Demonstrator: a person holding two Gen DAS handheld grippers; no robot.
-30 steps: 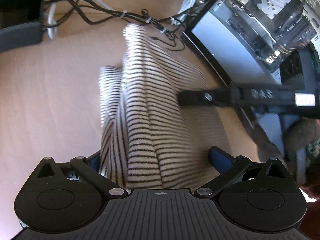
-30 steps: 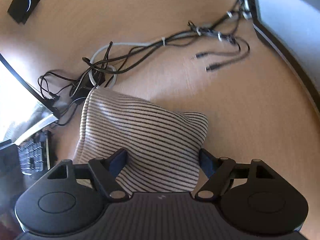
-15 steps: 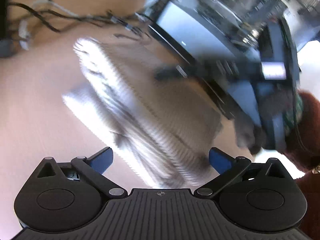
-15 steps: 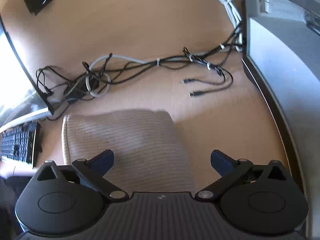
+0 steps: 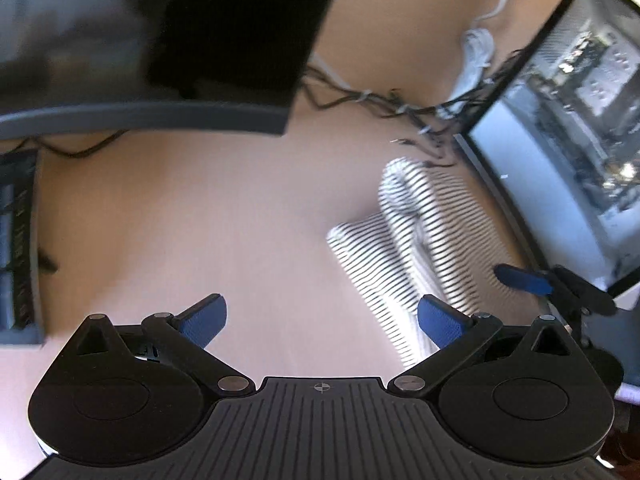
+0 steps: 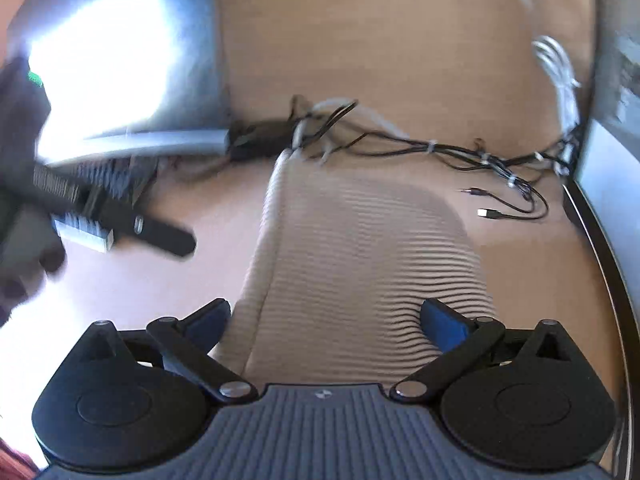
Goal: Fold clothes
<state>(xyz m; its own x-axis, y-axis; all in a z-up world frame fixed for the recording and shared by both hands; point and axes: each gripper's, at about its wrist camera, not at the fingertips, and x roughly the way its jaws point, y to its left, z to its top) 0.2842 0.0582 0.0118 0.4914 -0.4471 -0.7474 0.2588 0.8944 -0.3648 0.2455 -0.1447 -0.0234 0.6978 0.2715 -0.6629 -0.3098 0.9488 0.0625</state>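
Note:
A black-and-white striped garment (image 5: 424, 236) lies folded on the wooden desk (image 5: 224, 220), at the right of the left wrist view. My left gripper (image 5: 322, 318) is open and empty, to the left of the garment, over bare desk. The garment also fills the middle of the right wrist view (image 6: 360, 248). My right gripper (image 6: 325, 322) is open just above its near edge, holding nothing. The right gripper's blue finger shows in the left wrist view (image 5: 524, 280), and the left gripper's dark finger in the right wrist view (image 6: 160, 236).
A bundle of black and white cables (image 6: 420, 148) lies behind the garment. A glass-sided computer case (image 5: 560, 120) stands to the right. A monitor (image 5: 200, 40) and keyboard (image 5: 20, 240) are at the left.
Both grippers have let go of the garment and opened. The left gripper swung away to the left; the right gripper pulled back. The garment now lies flat on the desk.

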